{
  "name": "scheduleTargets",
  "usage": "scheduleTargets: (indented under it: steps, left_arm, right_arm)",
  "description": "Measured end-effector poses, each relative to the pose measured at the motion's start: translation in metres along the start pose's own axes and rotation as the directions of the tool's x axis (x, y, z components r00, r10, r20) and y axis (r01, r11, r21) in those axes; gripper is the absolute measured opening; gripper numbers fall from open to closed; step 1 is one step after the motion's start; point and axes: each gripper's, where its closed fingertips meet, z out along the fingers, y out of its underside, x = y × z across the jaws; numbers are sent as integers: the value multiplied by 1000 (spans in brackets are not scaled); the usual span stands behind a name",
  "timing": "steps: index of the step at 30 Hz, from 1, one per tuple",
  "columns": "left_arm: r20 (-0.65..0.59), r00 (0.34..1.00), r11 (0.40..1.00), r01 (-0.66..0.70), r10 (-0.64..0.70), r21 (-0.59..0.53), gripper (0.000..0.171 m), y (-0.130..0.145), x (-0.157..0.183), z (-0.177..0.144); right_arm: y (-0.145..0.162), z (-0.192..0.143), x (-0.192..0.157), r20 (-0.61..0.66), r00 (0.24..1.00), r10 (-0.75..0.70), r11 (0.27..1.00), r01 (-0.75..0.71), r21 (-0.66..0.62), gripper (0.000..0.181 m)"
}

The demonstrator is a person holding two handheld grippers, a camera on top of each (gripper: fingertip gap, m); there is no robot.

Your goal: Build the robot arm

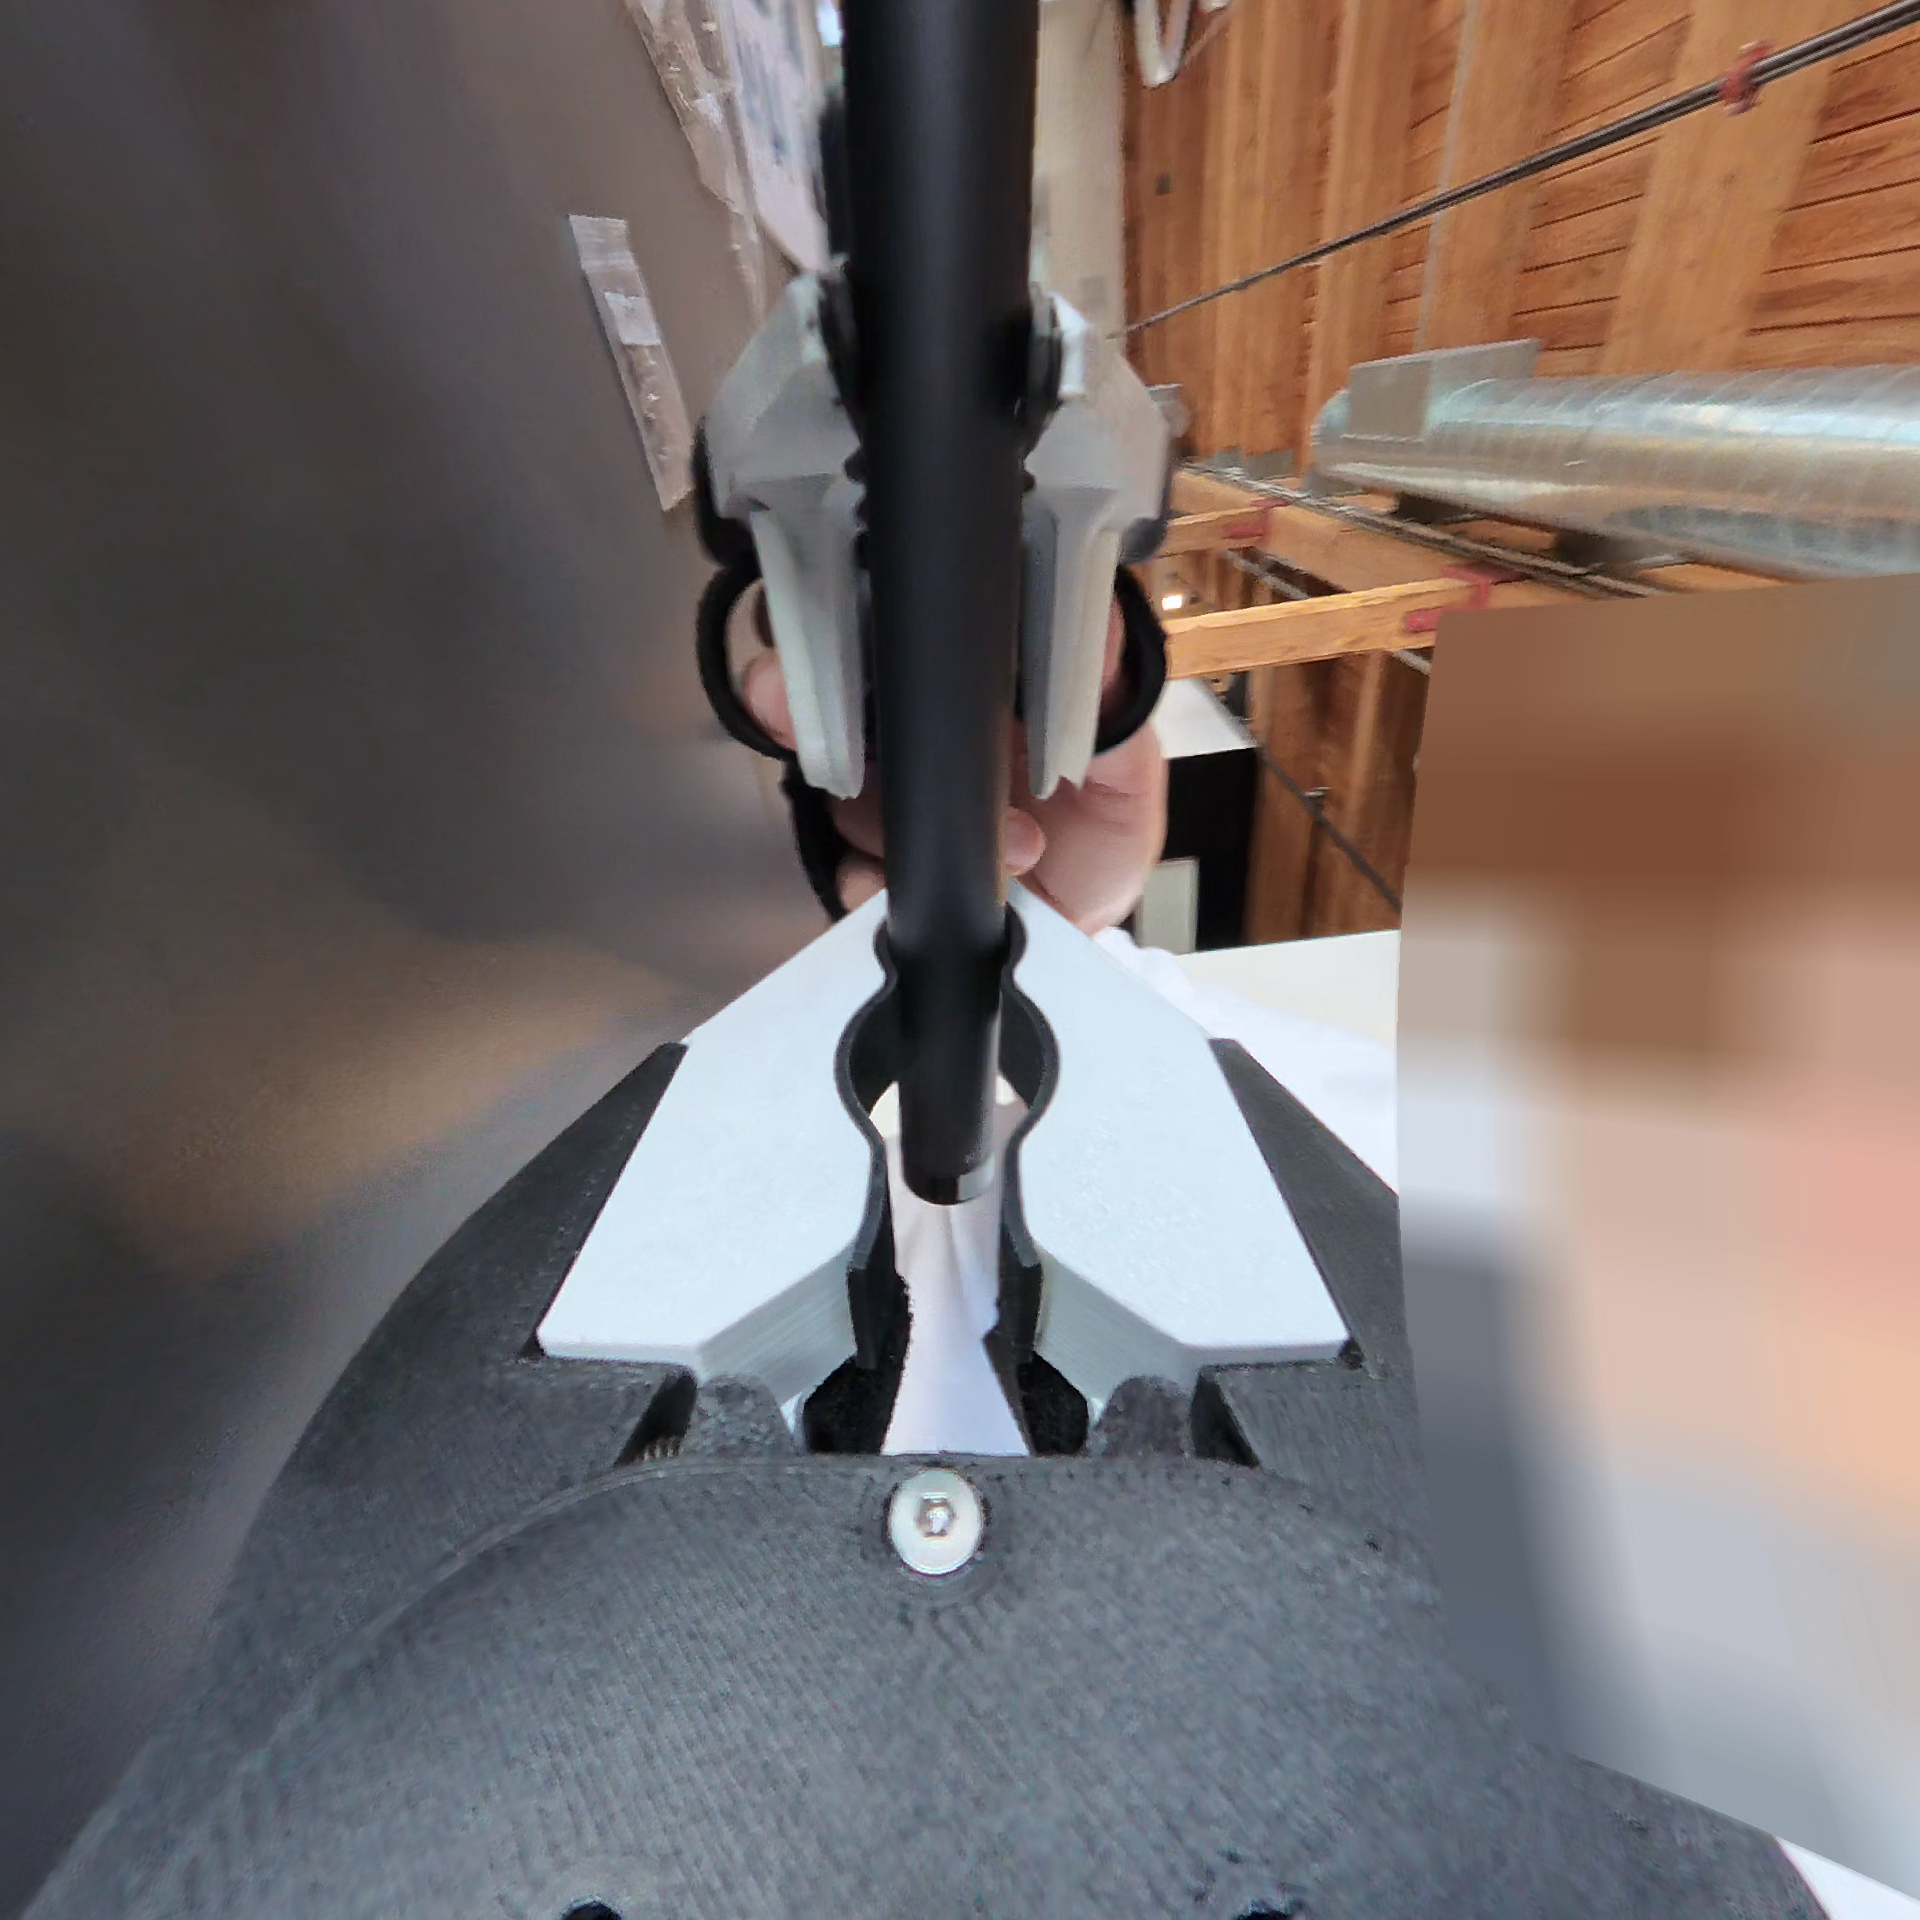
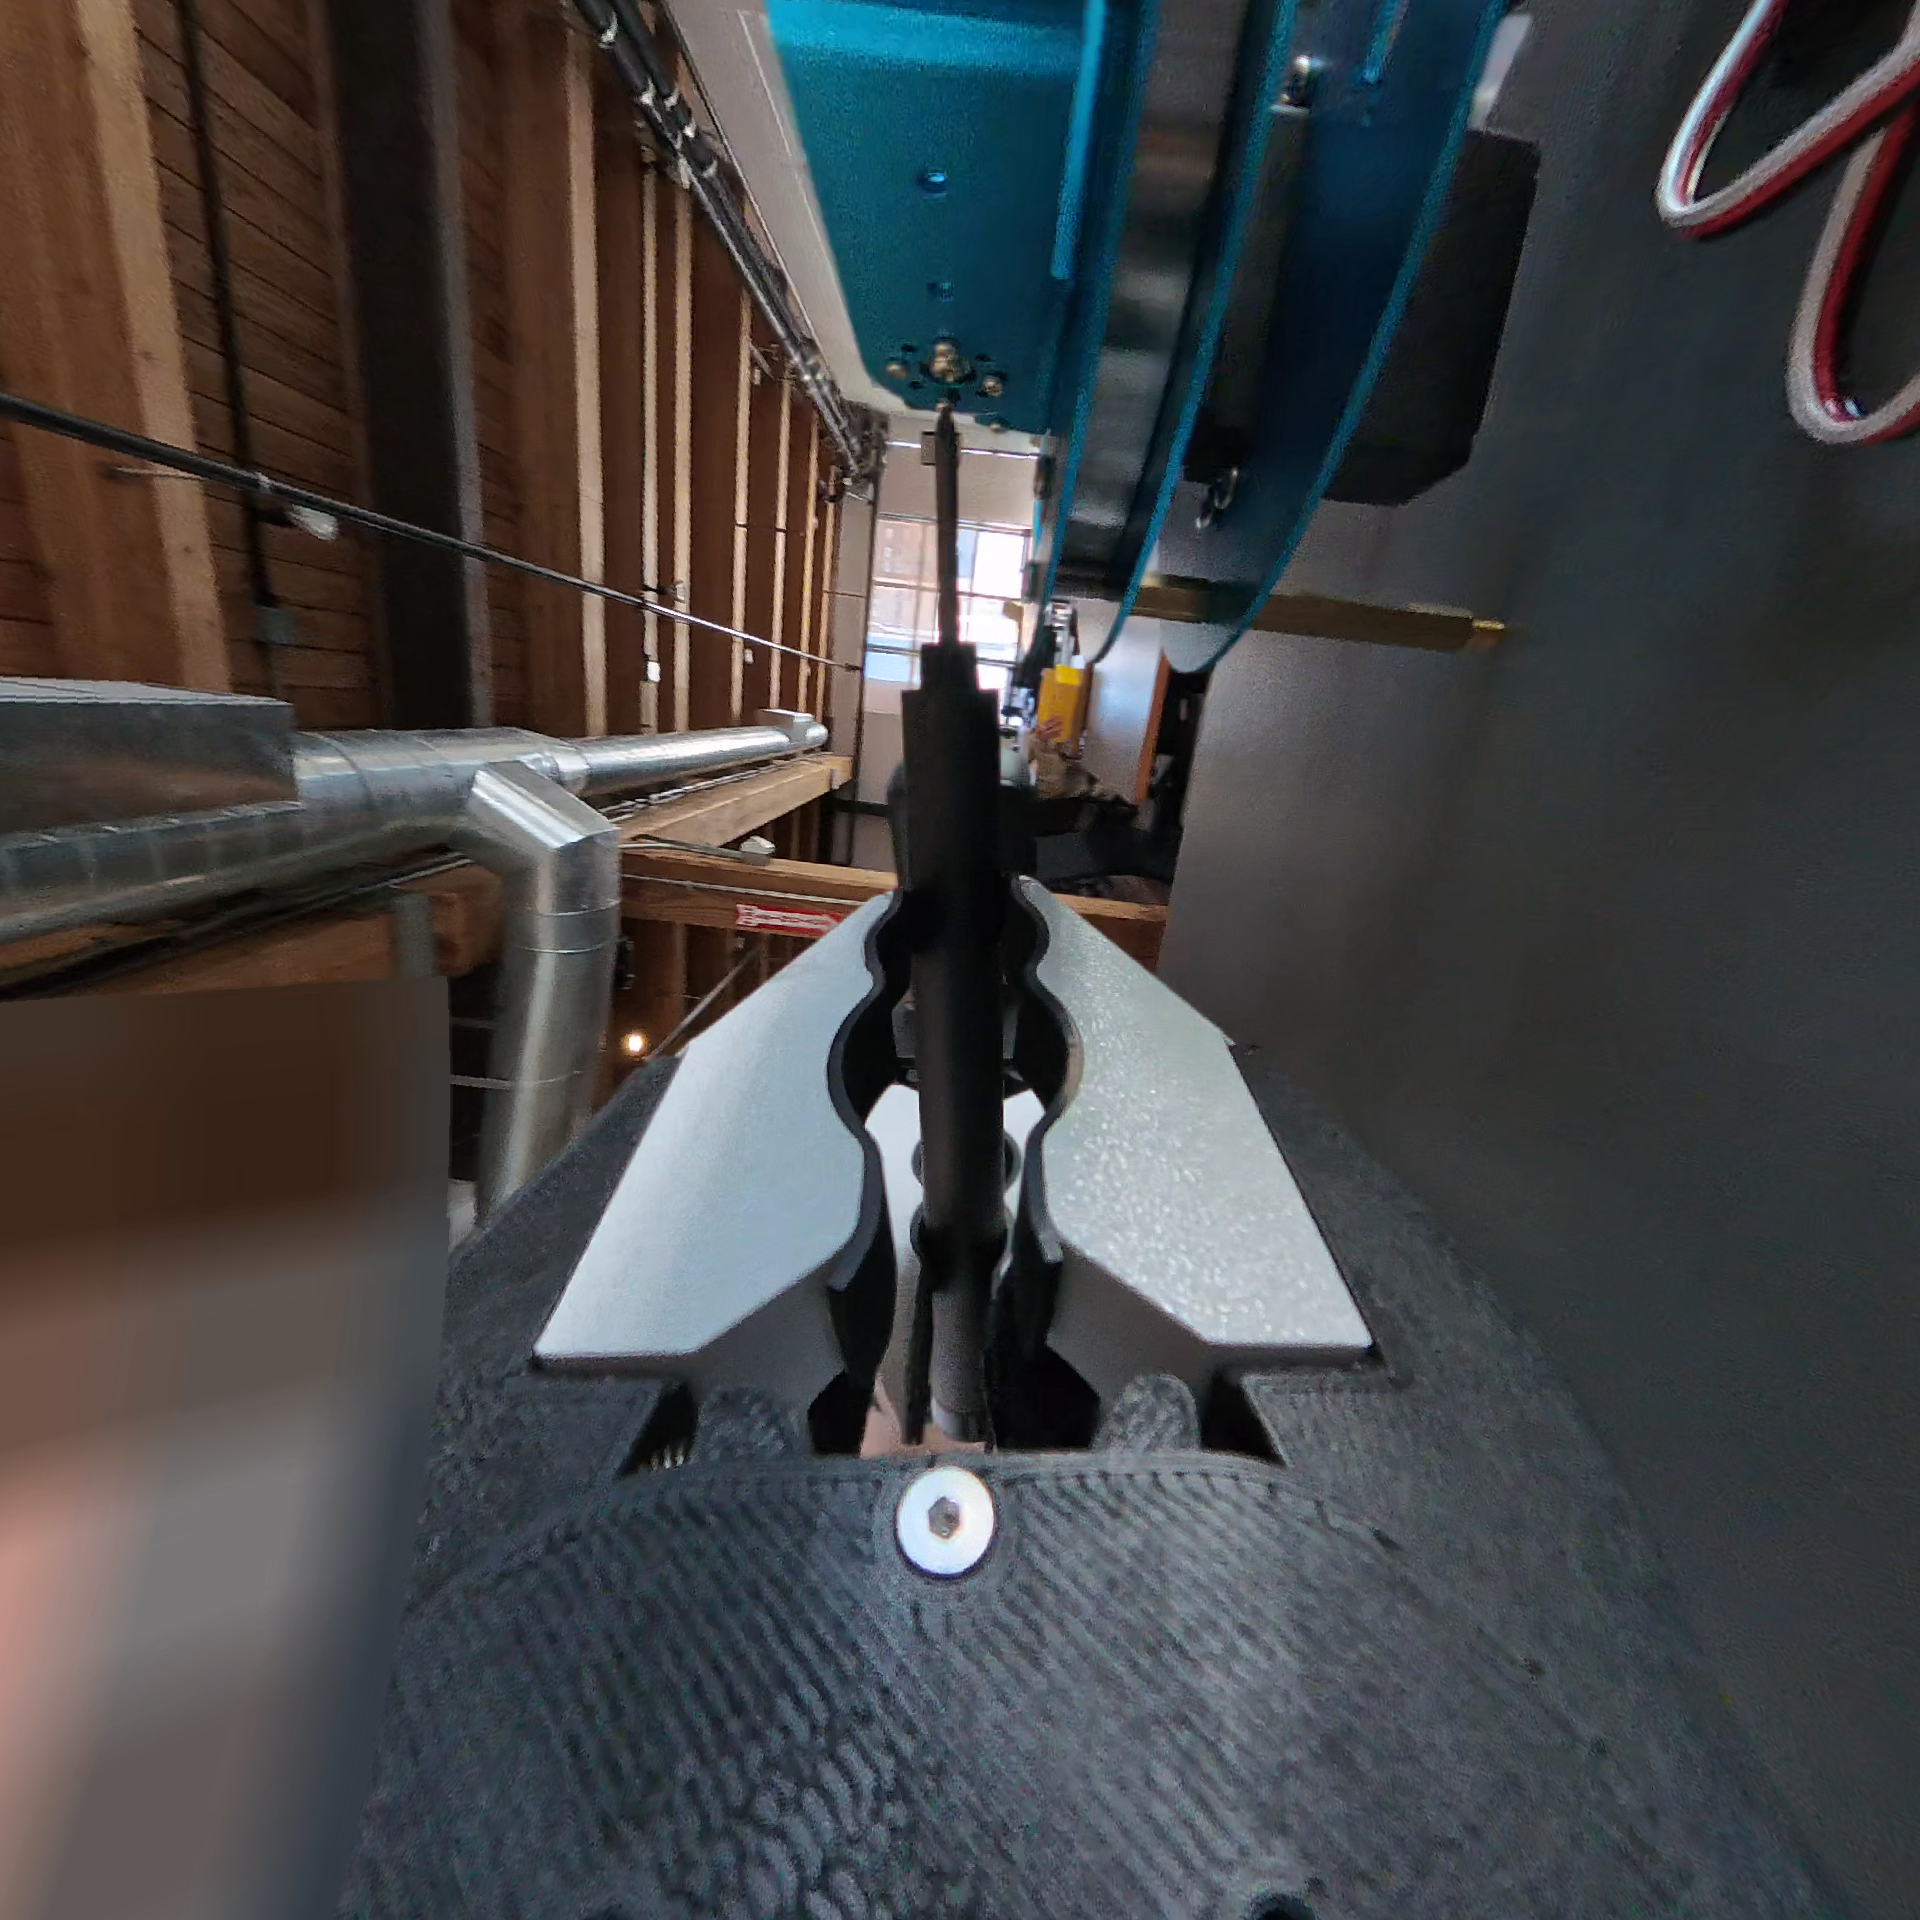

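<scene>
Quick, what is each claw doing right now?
Left claw: shut on the black rod.
Right claw: shut on the black tool.

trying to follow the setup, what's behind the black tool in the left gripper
The right gripper clamps the same black tool farther along, a hand behind it. The tool hides part of both.

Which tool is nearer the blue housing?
Right. The right tool clamps the black shaft farther forward, with the shaft's tip at the blue housing. The left tool clamps the shaft's rear end, behind the right one.
</scene>
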Motion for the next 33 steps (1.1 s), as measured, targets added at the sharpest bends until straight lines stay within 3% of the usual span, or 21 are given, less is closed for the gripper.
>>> scheduleTargets:
  steps: [4,13,21,28,33]
  left_arm:
    - [-161,987,999,26,-20,36,14,-5,9,-17]
    - [-211,977,991,-12,-16,-133,16,2,3,-22]
    - [-243,967,983,33,-77,-181,17,-2,3,-17]
    - [-241,969,987,18,-57,-162,16,-5,11,-11]
    - [-206,977,988,24,-55,-153,16,-6,6,-12]
  right_arm:
    - [0,3,-4,90,993,74,997,-74,0,16]
    - [-3,1,-2,96,995,27,1000,-27,2,15]
    - [-10,-3,-3,147,988,56,995,-68,79,15]
    - [-15,-9,-11,66,997,-33,999,32,16,28]
    - [-9,-11,-7,-43,991,-129,985,123,-122,27]
